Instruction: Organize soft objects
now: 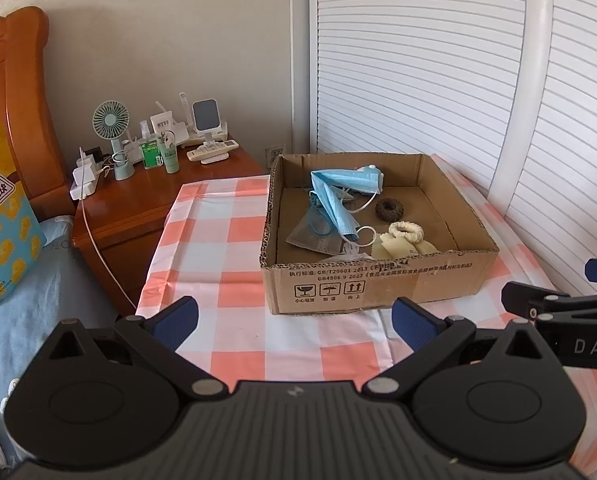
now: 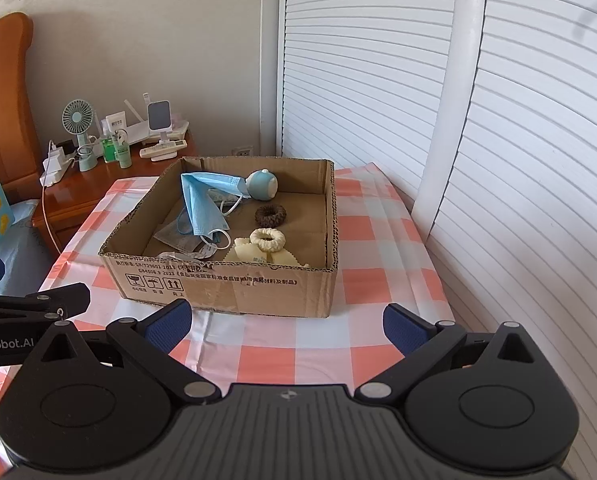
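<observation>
- Bed (image 1: 26, 280), far left: blue bedding, with a yellow-and-blue snack box (image 1: 2, 216) standing on it against the wooden headboard (image 1: 14, 92).
- Nightstand (image 1: 138, 196), right of the bed: small green fan (image 1: 112, 128), white charger (image 1: 84, 174) with its cable hanging over the front edge, green tube (image 1: 169, 156), remote (image 1: 212, 150).
- Table with a pink-and-white check cloth (image 1: 218, 248), just beside the nightstand.
- Left gripper (image 1: 294, 326): low over the near edge of the cloth, jaws spread wide, nothing between them. Blue pads (image 1: 176, 320) apart from the carton.
- Carton (image 2: 226, 284), open-topped, sits on the cloth ahead of both grippers. All soft items lie inside it.
- Carton contents, left to right in the right wrist view: grey mask (image 2: 176, 236) flat on the floor at the left; blue mask (image 2: 202, 204) draped over it and reaching to the rear wall; blue round toy (image 2: 262, 185) at the rear, touching the blue mask; brown scrunchie (image 2: 271, 216) mid-floor; cream scrunchie (image 2: 267, 239) nearer the front, apart from the brown one; pale yellow cloths (image 2: 254, 257) against the front wall, under the cream scrunchie.
- Right gripper (image 2: 286, 326): also low over the near cloth, jaws wide, empty, clear of the carton front.
- White slatted doors (image 2: 498, 120) behind and to the right of the table.
</observation>
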`<state>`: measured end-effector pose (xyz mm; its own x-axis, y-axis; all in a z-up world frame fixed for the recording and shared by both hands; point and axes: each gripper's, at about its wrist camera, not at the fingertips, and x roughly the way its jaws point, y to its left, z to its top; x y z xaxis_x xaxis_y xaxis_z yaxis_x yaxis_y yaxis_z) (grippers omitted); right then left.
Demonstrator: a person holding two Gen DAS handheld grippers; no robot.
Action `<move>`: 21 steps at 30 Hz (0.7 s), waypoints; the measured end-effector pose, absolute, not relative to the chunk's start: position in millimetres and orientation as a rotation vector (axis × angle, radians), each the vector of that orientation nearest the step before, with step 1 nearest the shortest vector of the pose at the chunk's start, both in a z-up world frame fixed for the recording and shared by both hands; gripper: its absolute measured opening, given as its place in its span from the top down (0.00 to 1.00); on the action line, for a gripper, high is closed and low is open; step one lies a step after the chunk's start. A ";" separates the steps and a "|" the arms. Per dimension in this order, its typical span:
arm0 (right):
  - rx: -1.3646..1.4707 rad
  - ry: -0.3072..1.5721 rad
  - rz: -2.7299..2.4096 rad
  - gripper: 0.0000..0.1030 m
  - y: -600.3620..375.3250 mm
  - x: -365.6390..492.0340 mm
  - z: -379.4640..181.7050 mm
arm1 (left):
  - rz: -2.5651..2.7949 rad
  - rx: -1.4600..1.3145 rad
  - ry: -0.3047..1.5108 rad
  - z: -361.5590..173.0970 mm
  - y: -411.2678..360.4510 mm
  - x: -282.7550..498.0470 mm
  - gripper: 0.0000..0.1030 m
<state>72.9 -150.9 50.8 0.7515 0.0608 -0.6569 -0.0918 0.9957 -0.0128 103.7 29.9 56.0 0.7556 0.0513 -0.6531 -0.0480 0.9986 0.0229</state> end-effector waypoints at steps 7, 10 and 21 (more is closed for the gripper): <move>-0.046 0.715 0.084 0.00 -151.8 72.6 50.6 | 0.052 0.005 0.717 55.1 30.0 105.3 0.01; -0.047 0.717 0.084 0.00 -151.6 72.3 50.8 | 0.052 0.006 0.717 54.9 30.0 105.3 0.01; -0.050 0.718 0.083 0.00 -150.6 72.2 50.6 | 0.052 0.004 0.718 54.7 30.1 104.7 0.01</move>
<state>72.2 -150.6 50.6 0.7500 0.0585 -0.6588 -0.0926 0.9956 -0.0170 104.7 30.1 54.7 0.7518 0.0490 -0.6575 -0.0459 0.9987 0.0219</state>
